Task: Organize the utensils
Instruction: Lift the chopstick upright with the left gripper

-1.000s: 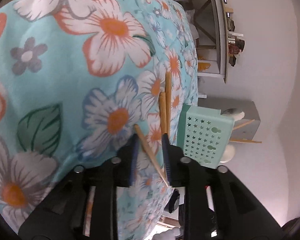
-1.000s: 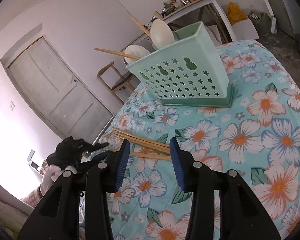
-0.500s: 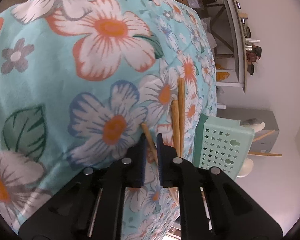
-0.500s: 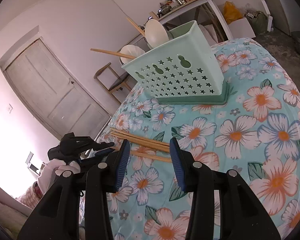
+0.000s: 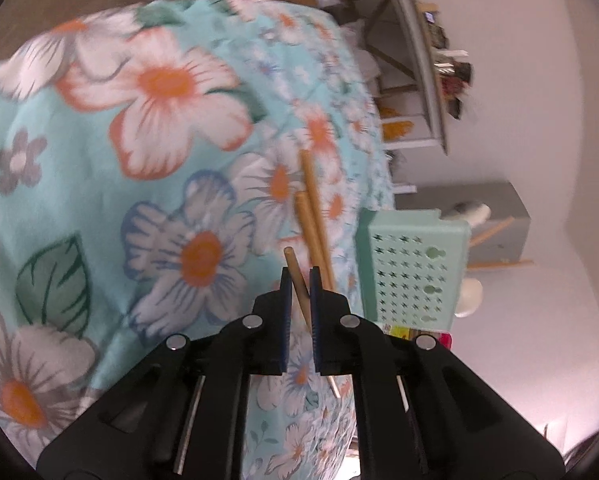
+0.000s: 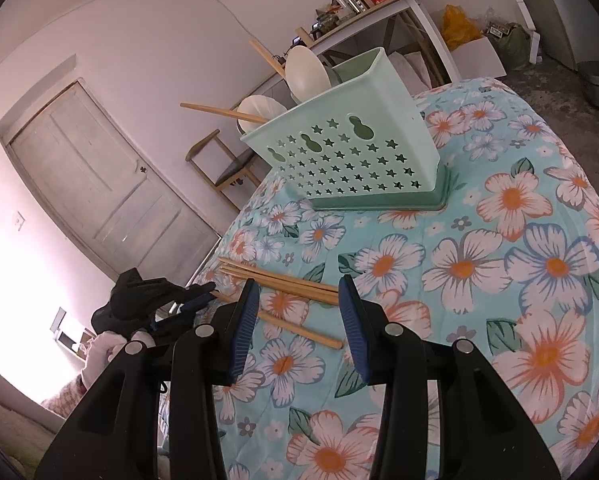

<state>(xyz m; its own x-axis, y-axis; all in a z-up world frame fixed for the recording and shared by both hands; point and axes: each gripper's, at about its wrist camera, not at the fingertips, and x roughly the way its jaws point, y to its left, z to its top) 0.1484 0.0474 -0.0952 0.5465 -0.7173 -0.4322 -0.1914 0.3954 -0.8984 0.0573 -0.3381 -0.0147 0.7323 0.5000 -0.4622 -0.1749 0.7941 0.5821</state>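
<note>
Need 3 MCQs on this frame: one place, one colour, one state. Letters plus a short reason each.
1. Where does the utensil basket stand?
A. on the floral cloth
B. on the floor
C. on the wooden chair

2. What colour is the basket?
A. red
B. mint green
C. black

3. What is the state of the left hand-held gripper?
A. wide open over bare cloth
B. shut on a white spoon
C. shut on a single chopstick

Answers:
1 A: its darker green base sits flat on the floral cloth in the right wrist view.
2 B: its star-punched walls are pale mint in both views.
3 C: the blue pads pinch one wooden stick, while the other chopsticks lie loose on the cloth beyond.
</note>
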